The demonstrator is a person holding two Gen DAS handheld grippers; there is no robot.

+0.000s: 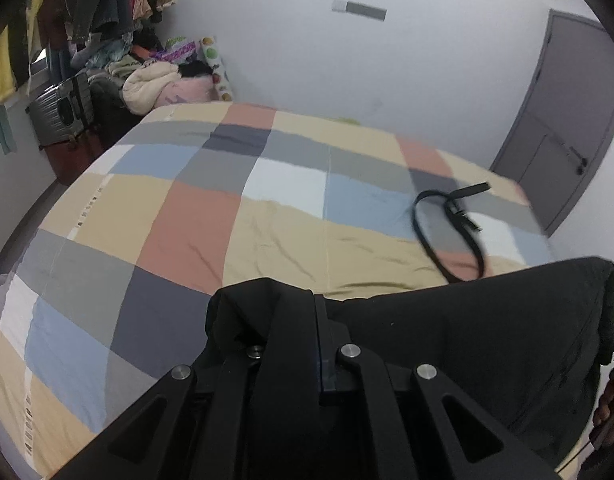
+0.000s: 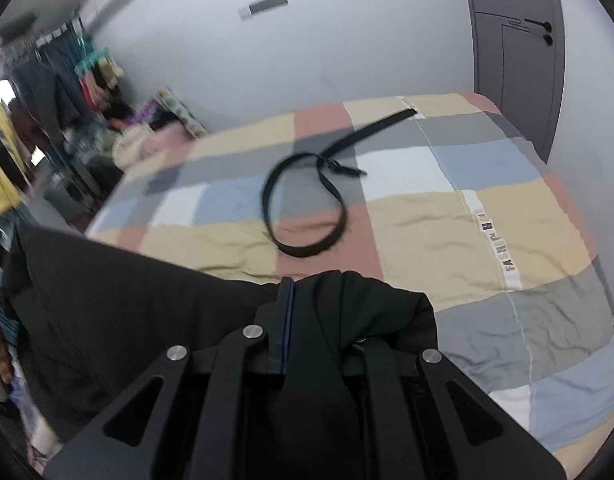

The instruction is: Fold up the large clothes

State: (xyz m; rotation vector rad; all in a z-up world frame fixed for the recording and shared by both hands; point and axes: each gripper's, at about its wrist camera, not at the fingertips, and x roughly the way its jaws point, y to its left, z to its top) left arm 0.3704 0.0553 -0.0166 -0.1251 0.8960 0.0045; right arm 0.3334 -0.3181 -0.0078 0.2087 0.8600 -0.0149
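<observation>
1. You are working over a bed (image 1: 195, 216) that is filling most of both wrist views; its checked cover in tan, salmon, blue, grey and white is lying mostly flat, with light creases near the middle.
2. You are holding a black garment (image 1: 487, 320) up above the near edge of the bed, stretched between your two grippers. In the right wrist view the same cloth (image 2: 119, 300) is running off to the left, towards your other hand.
3. A grey door (image 2: 519, 40) is standing shut in the wall beyond the far corner of the bed.
4. Clothes are hanging on a rack (image 1: 87, 4) past the bed's far left corner, with a heap of bedding and bags beneath it.
5. A black belt (image 2: 307, 200) is lying looped on the cover, well apart from the garment, its loose end trailing towards the far edge.
6. Your left gripper (image 1: 295, 312) is pinching one bunched corner of the garment, fingers drawn close together with cloth folded over them.
7. Your right gripper (image 2: 307, 304) is doing likewise at the opposite corner: fingers narrow, black fabric clamped between them and spilling over the right finger.
</observation>
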